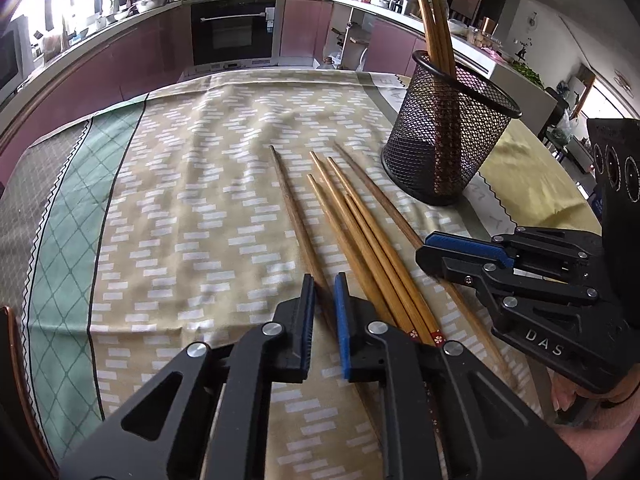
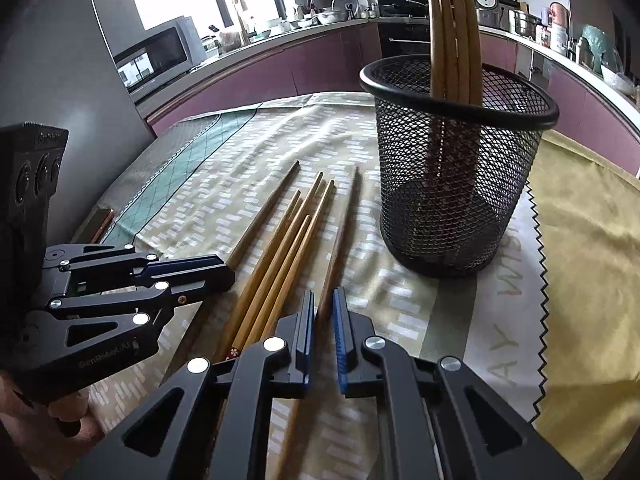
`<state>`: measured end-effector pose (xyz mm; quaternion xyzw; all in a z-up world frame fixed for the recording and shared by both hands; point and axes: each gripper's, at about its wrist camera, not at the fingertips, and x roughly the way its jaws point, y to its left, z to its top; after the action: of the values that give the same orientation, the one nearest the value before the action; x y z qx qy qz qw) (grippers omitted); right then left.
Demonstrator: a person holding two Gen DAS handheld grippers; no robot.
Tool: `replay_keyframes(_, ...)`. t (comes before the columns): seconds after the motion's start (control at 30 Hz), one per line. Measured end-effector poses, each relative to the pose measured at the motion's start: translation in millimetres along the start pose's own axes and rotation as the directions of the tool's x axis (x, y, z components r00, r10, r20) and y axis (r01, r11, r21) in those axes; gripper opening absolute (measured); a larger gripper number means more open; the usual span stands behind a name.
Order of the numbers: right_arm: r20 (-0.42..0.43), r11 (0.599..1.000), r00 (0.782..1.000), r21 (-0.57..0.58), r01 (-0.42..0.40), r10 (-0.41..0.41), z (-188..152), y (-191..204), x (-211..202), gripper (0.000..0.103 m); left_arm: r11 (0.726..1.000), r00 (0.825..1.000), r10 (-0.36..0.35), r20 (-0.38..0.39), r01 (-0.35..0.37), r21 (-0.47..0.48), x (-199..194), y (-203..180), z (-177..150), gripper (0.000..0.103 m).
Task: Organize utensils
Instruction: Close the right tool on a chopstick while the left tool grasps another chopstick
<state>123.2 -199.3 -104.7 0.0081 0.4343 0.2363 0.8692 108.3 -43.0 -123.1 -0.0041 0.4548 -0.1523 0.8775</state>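
Several wooden chopsticks [image 1: 360, 232] lie side by side on the patterned tablecloth [image 1: 200, 200]; they also show in the right wrist view [image 2: 280, 248]. A black mesh holder [image 1: 448, 136] stands upright at the right with several chopsticks in it, also in the right wrist view [image 2: 452, 168]. My left gripper [image 1: 325, 284] has a narrow gap around the leftmost dark chopstick [image 1: 292, 208], low over the cloth. My right gripper [image 2: 323, 298] has a narrow gap around the rightmost dark chopstick [image 2: 344, 220]. Whether either pinches its stick is unclear.
A yellow cloth [image 2: 592, 248] covers the table right of the holder. Kitchen counters, an oven [image 1: 234, 28] and a microwave [image 2: 160, 56] ring the table beyond its far edge. Each gripper shows in the other's view, the right [image 1: 520, 276] and the left [image 2: 120, 280].
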Motion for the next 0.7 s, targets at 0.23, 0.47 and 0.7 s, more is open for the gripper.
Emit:
replay_keyframes(0.23,0.035,0.999,0.999,0.035,-0.041,0.04,-2.4,-10.2,-15.8,0.006,1.0,1.0,-0.017,0.017,0.017,-0.024,-11.0,6.0,-5.7,0.008)
replay_keyframes(0.47,0.011,0.995,0.995,-0.018,-0.098,0.098,-5.3,-0.1,-17.7,0.006,0.998,0.998,-0.056,0.011,0.056,0.012,-17.4,-0.6,-13.2,0.008)
replay_keyframes(0.7,-0.039,0.995,0.996,-0.053,-0.085,0.083,-5.4,5.3,-6.7,0.009,0.997,0.998,-0.061,-0.006,0.061,0.041,-12.9,-2.3,-13.7,0.008)
